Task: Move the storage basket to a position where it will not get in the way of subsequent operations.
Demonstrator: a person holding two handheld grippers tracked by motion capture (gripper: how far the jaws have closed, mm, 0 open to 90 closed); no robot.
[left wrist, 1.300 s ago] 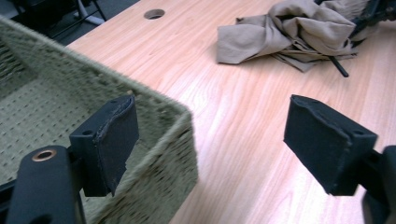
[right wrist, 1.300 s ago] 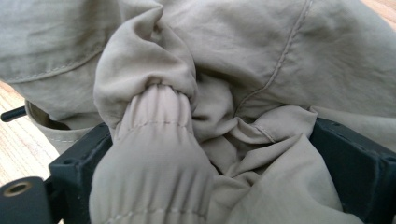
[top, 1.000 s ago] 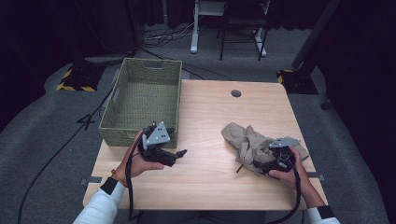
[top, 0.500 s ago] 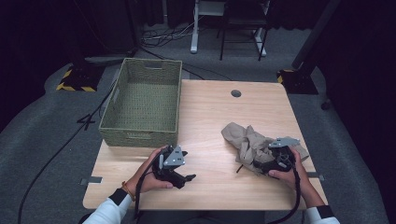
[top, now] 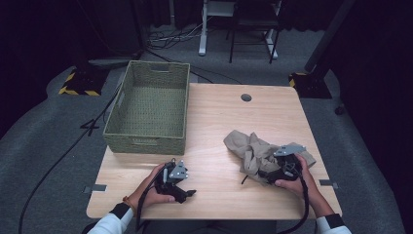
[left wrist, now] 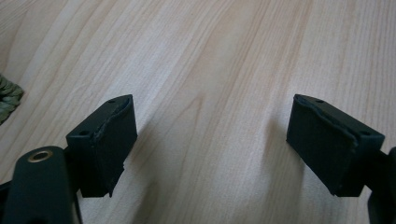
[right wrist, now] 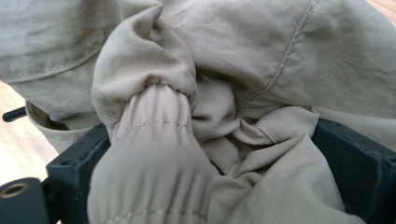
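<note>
Now left hand-held gripper (top: pixel 187 194) lower, nearer table edge (top: pixel 204 214)

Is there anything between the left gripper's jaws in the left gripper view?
No, the left gripper stands open with bare table between its jaws.

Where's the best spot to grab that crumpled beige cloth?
Probably the gathered elastic cuff: on the beige cloth it is the firmest bunched ridge. It lies between the right gripper jaws, so come from the person's side, where that gripper sits.
</note>
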